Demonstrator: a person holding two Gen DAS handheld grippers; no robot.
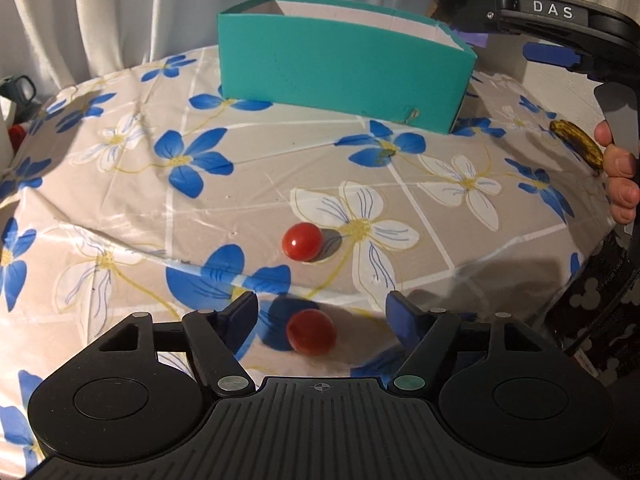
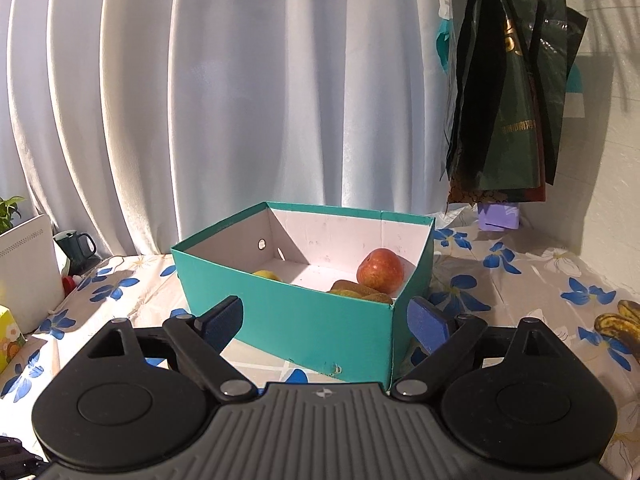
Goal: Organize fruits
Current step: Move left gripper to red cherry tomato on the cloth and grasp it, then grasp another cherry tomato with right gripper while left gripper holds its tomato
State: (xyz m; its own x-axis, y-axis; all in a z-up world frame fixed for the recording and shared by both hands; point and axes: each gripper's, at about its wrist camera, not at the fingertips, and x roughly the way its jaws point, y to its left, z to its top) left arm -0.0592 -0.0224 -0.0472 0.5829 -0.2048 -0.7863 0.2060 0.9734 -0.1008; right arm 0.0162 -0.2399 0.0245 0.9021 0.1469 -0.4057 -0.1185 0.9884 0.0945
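A teal box point(image 1: 340, 68) stands at the back of the flowered table. In the right wrist view the teal box point(image 2: 288, 316) holds a red apple point(image 2: 380, 271), brown kiwis point(image 2: 356, 290) and a yellow fruit point(image 2: 267, 275). Two cherry tomatoes lie on the cloth: one point(image 1: 302, 241) ahead of my left gripper, one point(image 1: 311, 332) between its open fingers, untouched. My left gripper point(image 1: 322, 318) is open just above the cloth. My right gripper point(image 2: 326, 322) is open and empty, in front of the box. A spotted banana point(image 1: 578, 144) lies at the right; it also shows in the right wrist view point(image 2: 616, 322).
A white curtain point(image 2: 240, 100) hangs behind the table. Dark bags point(image 2: 512, 92) hang at the right above a purple box point(image 2: 498, 216). A white device point(image 2: 24, 268), a dark kettle point(image 2: 74, 246) and a yellow carton point(image 2: 8, 336) stand at the left. The other gripper's handle point(image 1: 616, 120) is at the right.
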